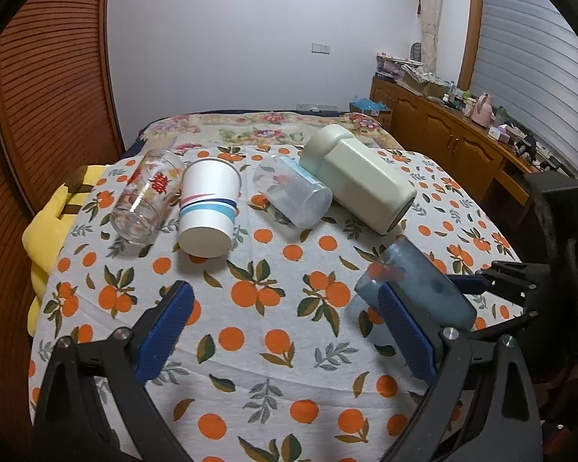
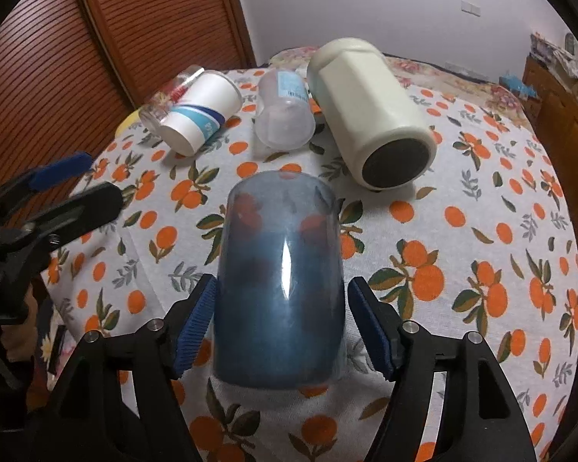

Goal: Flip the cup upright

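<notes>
The blue cup point(image 2: 279, 281) lies on its side on the surface point(image 2: 462, 269), w/ the right tool point(image 2: 281, 327) straddling it, jaws spread, pads beside both walls but not touching. Prob lined up this way to pinch across the body and tip it up. Left tool point(image 1: 285, 331) is spread too, holding nothing, parked just beside. Paper cup point(image 1: 208, 208), glass point(image 1: 146, 196), clear cup point(image 1: 293, 196) and cream bottle point(image 1: 358, 177) lie toppled behind.

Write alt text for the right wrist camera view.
The right tool, open, straddles a blue cup lying on the orange-print tablecloth; whether the pads touch it is unclear. Beyond lie a cream bottle, clear cup and paper cup.
</notes>
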The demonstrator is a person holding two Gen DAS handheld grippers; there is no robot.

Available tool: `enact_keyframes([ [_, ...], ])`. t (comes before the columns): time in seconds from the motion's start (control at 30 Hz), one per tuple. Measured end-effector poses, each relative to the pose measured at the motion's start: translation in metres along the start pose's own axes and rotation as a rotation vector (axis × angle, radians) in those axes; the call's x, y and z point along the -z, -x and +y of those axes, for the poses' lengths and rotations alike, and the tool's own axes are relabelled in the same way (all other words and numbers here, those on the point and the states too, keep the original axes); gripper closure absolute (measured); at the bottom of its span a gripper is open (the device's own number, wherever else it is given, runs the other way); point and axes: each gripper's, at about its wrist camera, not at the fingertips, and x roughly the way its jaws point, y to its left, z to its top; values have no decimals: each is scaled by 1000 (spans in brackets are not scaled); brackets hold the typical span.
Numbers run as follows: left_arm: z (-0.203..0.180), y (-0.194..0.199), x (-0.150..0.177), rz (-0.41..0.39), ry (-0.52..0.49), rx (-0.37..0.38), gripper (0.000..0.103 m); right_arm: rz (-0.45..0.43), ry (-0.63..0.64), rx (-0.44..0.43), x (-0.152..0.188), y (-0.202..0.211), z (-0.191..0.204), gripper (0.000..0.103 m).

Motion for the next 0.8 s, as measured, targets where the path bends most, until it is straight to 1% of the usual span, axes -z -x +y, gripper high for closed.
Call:
enact_keyframes([
  [0.03, -2, 0, -1, 6, -1, 6, 6, -14, 1, 1, 0, 7, -1, 28],
  [0.13, -10, -3, -6, 37, 4, 39, 6, -45, 6, 9, 2, 23, -2, 27],
  [0.27, -24, -8, -14, 85, 16, 78, 6, -101, 44, 66, 9, 50, -6, 26],
  [0.5, -51, -21, -23, 186, 35, 113, 6, -133, 23, 139, 20, 71, -27, 26],
  [0.6, -55, -31, -25, 239, 69, 130, 6, -151, 19, 170, 27, 78, -36, 26],
  [0.8, -56, -57, -25, 364, 191, 174, 6, -172, -12, 204, 36, 87, -58, 26],
])
